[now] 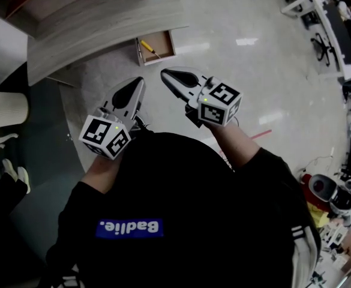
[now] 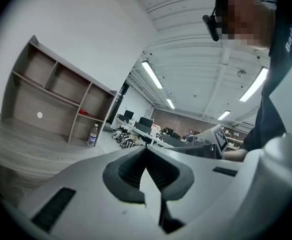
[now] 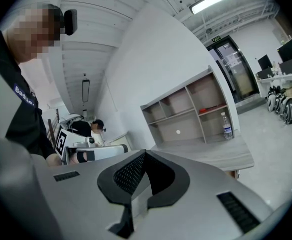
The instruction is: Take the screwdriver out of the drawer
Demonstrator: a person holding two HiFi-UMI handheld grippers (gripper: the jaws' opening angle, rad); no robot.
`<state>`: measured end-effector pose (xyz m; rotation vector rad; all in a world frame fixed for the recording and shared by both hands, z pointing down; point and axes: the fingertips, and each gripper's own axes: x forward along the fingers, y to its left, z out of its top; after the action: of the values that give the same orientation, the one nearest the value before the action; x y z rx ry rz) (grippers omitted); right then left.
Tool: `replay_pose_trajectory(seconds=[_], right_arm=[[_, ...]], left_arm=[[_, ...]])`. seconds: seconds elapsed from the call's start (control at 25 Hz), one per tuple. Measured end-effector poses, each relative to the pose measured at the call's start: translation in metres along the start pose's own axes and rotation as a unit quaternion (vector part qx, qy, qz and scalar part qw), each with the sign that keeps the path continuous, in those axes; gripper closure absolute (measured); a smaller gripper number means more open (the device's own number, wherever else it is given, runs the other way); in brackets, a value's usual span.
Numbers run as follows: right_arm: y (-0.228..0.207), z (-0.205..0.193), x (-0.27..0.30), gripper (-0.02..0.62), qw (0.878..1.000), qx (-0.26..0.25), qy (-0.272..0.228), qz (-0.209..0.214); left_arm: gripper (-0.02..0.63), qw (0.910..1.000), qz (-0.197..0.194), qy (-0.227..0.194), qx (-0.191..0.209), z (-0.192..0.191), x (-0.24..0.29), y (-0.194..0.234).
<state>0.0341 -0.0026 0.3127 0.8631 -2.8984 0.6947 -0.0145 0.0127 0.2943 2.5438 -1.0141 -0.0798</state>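
In the head view a small wooden drawer (image 1: 161, 47) stands pulled out under the edge of a grey wooden desk (image 1: 103, 26). A yellow-handled screwdriver (image 1: 147, 48) lies in it. My left gripper (image 1: 140, 80) and right gripper (image 1: 164, 73) hang side by side in front of me, short of the drawer, both pointing toward it. Each has its jaws shut with nothing between them. In the left gripper view the left gripper (image 2: 145, 149) shows closed tips; the right gripper (image 3: 144, 154) in its own view looks the same.
A grey shelf unit (image 3: 190, 109) stands on the desk with a water bottle (image 3: 227, 125) beside it. Office desks and chairs (image 1: 328, 23) line the far right of the pale floor. A pale cylinder (image 1: 4, 110) stands at the left.
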Motion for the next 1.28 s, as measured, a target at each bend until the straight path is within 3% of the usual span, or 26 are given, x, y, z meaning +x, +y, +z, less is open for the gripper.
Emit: replay_pose_trajectory(seconds=[0.32,0.52,0.96,1.28], right_arm=[[-0.028,0.009,0.050,0.566,1.000,0.004,0.009,-0.029],[-0.048,0.015,0.056,0.566,0.999,0.003,0.017,-0.034],[-0.117,0.017,0.064,0.566,0.998,-0.013,0.056,0.011],[-0.164,0.005,0.080,0.566,0.993,-0.068,0.099,0.003]], left_arm=[[0.609,0.9996,-0.023,0.013,-0.009,0.019,0.013,0.056],[0.609,0.9993,-0.022,0.022,-0.019,0.018,0.029,0.070],[0.609,0.9982,0.042,0.016,-0.038,0.016,0.084,0.091],[0.609,0.9963,0.069,0.011,-0.051,0.007,0.118,0.107]])
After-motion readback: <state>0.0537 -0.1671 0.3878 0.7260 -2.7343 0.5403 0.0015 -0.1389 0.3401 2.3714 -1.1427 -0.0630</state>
